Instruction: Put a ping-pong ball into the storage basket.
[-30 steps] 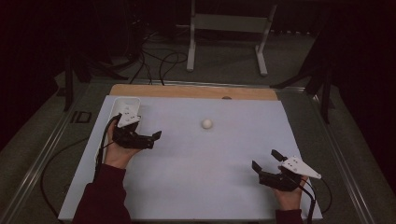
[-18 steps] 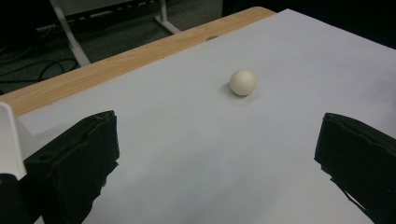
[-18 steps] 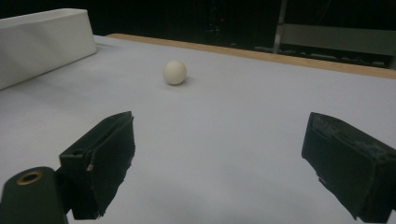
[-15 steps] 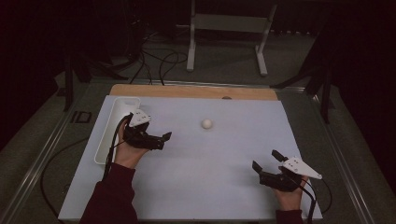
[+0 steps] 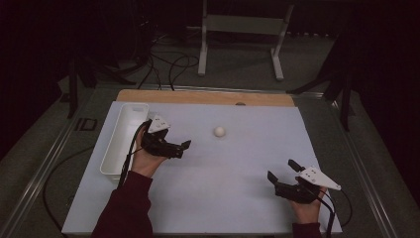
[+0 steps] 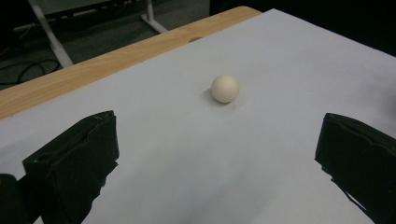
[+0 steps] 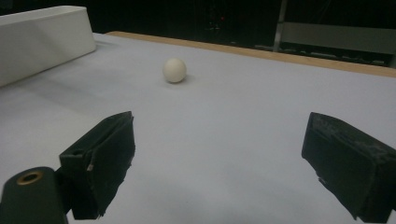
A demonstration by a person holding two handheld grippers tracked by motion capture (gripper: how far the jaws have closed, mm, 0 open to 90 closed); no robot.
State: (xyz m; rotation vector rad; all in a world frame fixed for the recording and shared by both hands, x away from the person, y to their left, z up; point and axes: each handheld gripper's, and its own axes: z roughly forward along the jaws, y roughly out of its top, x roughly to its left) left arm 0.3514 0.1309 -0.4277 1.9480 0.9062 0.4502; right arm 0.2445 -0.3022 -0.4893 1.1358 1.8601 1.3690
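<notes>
left hand-held gripper – jaws wide, holding nothing, near the ball, aimed toward it | right hand-held gripper – jaws wide, holding nothing, well apart from the ball, at the table's near right | ball – resting on the table, untouched | tray – at the table's left edge

We note dim lighting overall: surroundings nearly black, only the pale counter lit from above. The ball casts a faint soft shadow. Near jaws blurred in both gripper views; mild grain.
</notes>
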